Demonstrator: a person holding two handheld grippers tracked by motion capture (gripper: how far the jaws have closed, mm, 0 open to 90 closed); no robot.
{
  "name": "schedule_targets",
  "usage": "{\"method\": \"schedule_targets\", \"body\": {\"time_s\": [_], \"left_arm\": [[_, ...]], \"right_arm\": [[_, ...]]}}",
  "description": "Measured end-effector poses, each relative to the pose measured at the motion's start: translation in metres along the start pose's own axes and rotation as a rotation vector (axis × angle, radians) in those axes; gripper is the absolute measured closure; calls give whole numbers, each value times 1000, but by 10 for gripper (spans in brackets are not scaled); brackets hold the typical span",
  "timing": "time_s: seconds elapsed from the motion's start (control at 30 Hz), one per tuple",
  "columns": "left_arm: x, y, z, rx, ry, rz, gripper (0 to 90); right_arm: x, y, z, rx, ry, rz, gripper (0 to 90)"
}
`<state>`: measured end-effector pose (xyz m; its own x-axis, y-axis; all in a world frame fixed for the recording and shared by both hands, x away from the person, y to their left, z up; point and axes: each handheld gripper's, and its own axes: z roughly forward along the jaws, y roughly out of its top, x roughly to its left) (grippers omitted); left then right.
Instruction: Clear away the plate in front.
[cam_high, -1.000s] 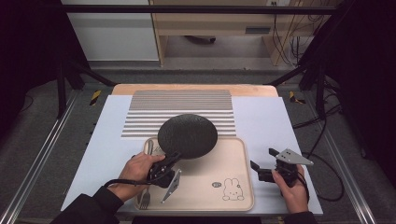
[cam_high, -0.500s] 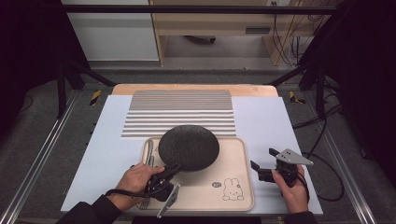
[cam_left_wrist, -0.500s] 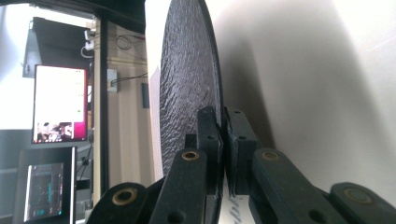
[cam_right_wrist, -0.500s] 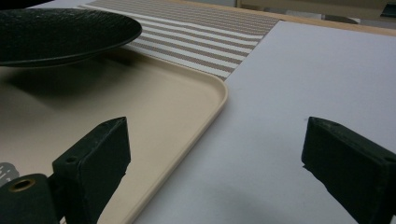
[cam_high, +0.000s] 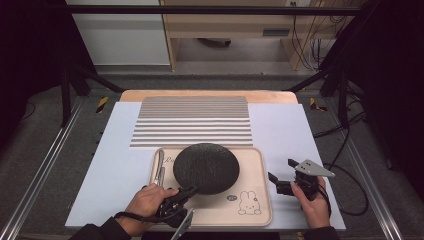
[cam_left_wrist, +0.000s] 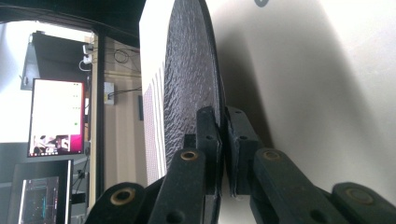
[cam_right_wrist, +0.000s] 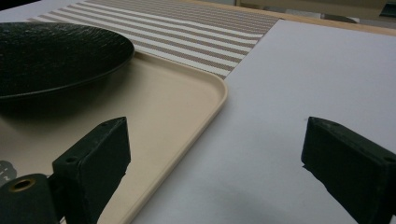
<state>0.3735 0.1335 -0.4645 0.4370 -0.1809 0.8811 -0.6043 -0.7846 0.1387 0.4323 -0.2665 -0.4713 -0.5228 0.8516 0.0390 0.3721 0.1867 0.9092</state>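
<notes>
Left claw (cam_high: 186, 192) pinches the near rim of the black plate (cam_high: 206, 167), its jaws pressed together on the edge so we can move the plate across the beige tray (cam_high: 260, 200). Right claw (cam_high: 281, 176) waits spread beside the tray, over the table (cam_high: 290, 130).

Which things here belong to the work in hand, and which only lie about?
In the work:
- plate, its rim pinched by the left gripper
- tray under it

Lying about:
- cutlery at the tray's left edge
- striped mat
- right gripper, open over the table
</notes>
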Motion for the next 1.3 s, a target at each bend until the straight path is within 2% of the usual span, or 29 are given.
{"method": "schedule_targets", "body": {"time_s": [0.3,0.97,1.1,1.13,1.2,1.3], "left_arm": [[-9,5,-7,-10,4,-2,852],[-15,10,-11,-12,-8,5,852],[-14,8,-10,-15,-28,-14,858],[-14,8,-11,-7,-23,-1,860],[-15,7,-10,-11,-33,-20,861],[-17,6,-11,0,-47,-20,867]], "right_arm": [[-1,0,0,0,1,1,84],[-2,0,0,3,-7,4,84],[-1,0,1,6,-5,7,85],[-1,0,1,6,-5,7,85],[-1,-1,1,8,-4,6,85],[-1,-1,1,9,-4,9,85]]}}
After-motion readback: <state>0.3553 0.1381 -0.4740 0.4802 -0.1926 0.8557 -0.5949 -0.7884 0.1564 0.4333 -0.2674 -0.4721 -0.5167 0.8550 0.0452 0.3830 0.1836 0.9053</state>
